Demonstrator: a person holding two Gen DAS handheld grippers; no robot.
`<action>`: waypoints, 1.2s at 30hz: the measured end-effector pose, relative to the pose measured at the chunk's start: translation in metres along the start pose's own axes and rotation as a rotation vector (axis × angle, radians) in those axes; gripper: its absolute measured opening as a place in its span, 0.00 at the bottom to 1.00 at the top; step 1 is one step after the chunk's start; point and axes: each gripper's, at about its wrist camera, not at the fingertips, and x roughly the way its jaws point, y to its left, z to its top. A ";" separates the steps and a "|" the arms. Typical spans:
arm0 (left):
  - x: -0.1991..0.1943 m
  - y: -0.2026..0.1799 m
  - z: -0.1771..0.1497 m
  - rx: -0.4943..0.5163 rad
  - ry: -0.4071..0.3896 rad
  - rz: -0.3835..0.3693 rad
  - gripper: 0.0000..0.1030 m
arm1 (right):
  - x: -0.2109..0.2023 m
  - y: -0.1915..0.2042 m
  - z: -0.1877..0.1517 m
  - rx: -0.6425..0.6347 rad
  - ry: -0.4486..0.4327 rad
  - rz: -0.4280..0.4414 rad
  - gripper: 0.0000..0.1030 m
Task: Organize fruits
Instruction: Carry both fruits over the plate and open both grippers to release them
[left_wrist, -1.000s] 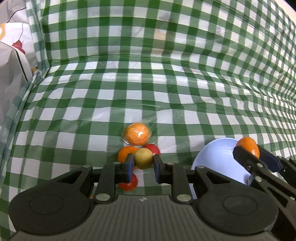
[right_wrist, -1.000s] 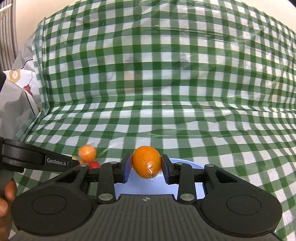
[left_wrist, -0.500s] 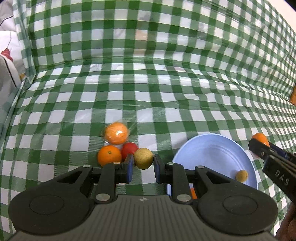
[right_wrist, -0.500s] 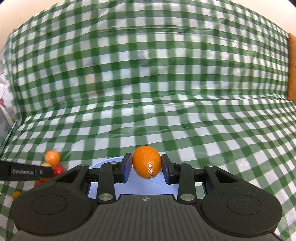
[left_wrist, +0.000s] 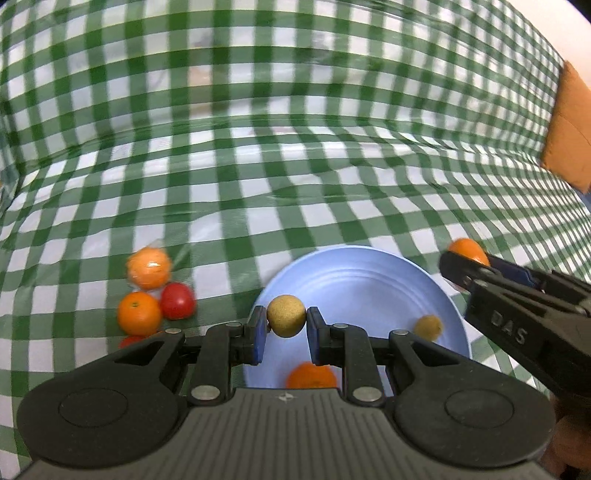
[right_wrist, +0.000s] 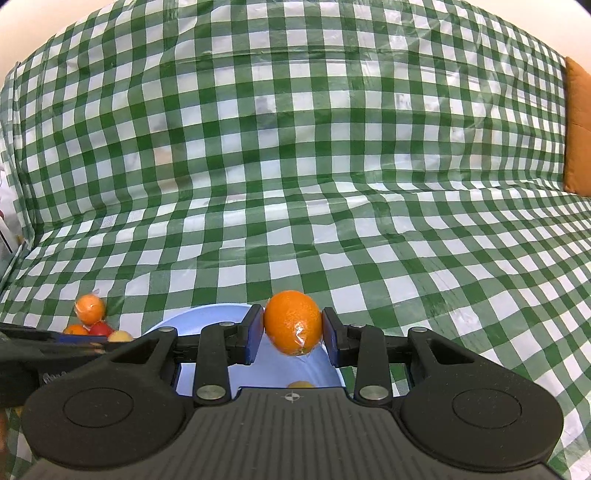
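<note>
right now we are carrying two fruits to the blue plate (left_wrist: 343, 280), one in each claw, and both are at the drop-off step.

starting at the lower left of the left wrist view, we are leaving a small pile on the checked cloth (left_wrist: 295, 147): a wrapped orange (left_wrist: 149, 267), a bare orange (left_wrist: 139, 313) and a red fruit (left_wrist: 177, 301) touching each other, with a sliver of another red one just below them. these are waiting to be collected.

moving to the lower centre, our left gripper (left_wrist: 286, 328) is clamping a small tan round fruit (left_wrist: 286, 315) between its blue pads, and it is hanging over the left rim of the plate. inside the plate we are seeing a second tan fruit (left_wrist: 427, 326) and an orange (left_wrist: 311, 374) partly hidden by the gripper body.

at the right edge of that view, our right gripper (right_wrist: 292, 328) is reaching in, and in its own view at lower centre it is squeezing a wrapped mandarin (right_wrist: 293, 323) above the plate's far side.

next, we are judging that each claw needs to lower toward a bare patch of plate and ease apart gently, since round fruit is likely to roll and knock the ones already lying there. then we are going back left for the pile.
</note>
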 end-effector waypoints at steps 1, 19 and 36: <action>0.000 -0.003 -0.001 0.008 0.000 -0.007 0.24 | 0.000 0.000 0.000 0.001 0.000 0.000 0.35; 0.001 -0.015 -0.004 0.062 0.005 -0.063 0.32 | 0.002 0.004 0.001 -0.005 -0.008 0.017 0.44; -0.007 -0.008 -0.005 0.045 0.004 -0.046 0.32 | 0.004 0.013 0.001 -0.014 -0.004 0.025 0.45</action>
